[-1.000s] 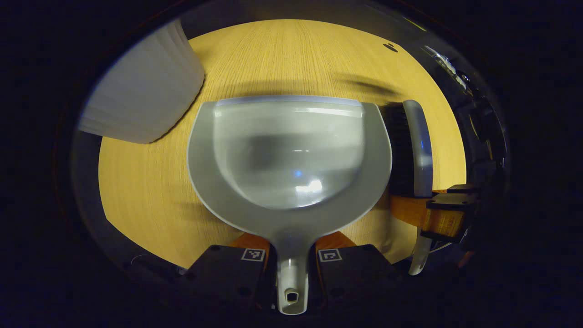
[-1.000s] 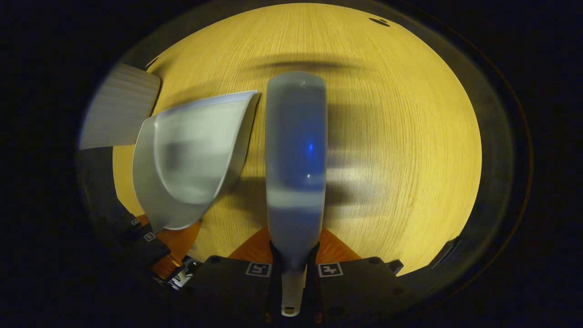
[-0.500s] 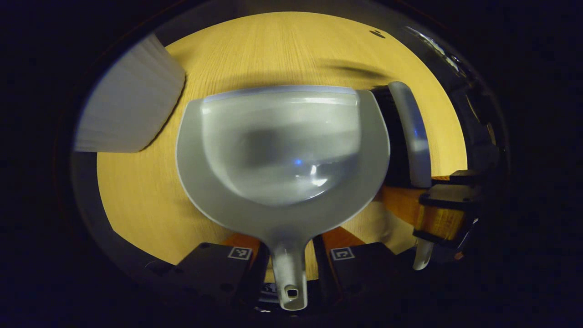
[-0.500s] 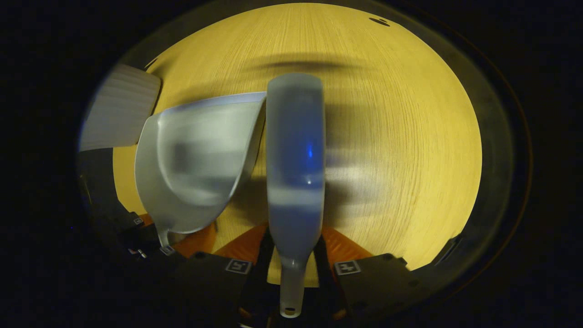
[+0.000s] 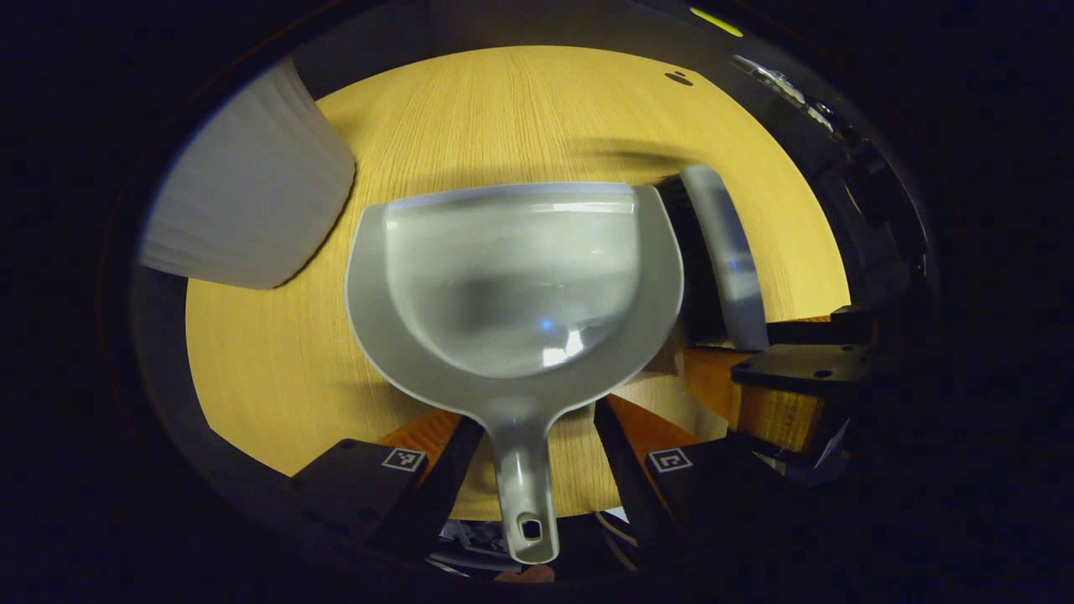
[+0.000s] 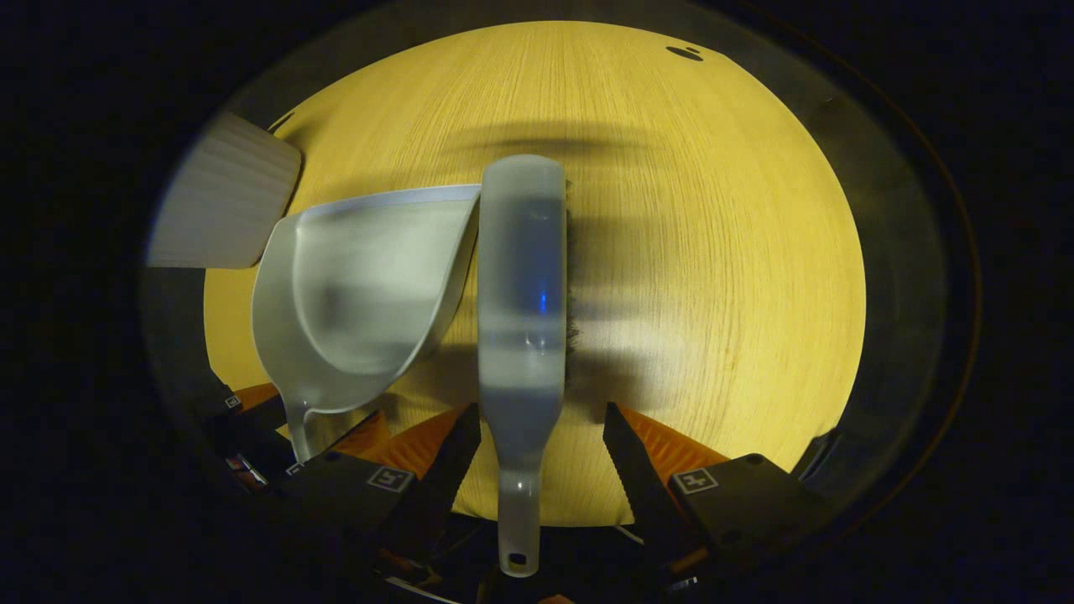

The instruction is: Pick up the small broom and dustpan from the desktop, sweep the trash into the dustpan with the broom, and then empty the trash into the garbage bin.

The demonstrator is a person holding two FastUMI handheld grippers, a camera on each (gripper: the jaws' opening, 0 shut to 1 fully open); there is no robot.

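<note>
Both the left gripper (image 5: pixel 527 449) and right gripper (image 6: pixel 537 457) are spread wide, gripping nothing; the grey plastic dustpan (image 5: pixel 512 285) and grey-backed small broom (image 6: pixel 522 319) lie free on the wooden desktop (image 6: pixel 713 252), so a careless nudge could skid them.

- The dustpan (image 5: pixel 512 285), at the centre of the left gripper view, looks like smooth grey plastic with glossy highlights in its bowl.
- The broom (image 6: pixel 522 285) has a smooth, slightly shiny plastic back and dark bristles.
- The desktop (image 6: pixel 713 252) is matt wood-grain.
- The garbage bin (image 5: pixel 247 201), at ten o'clock, looks ribbed and matt white.
</note>
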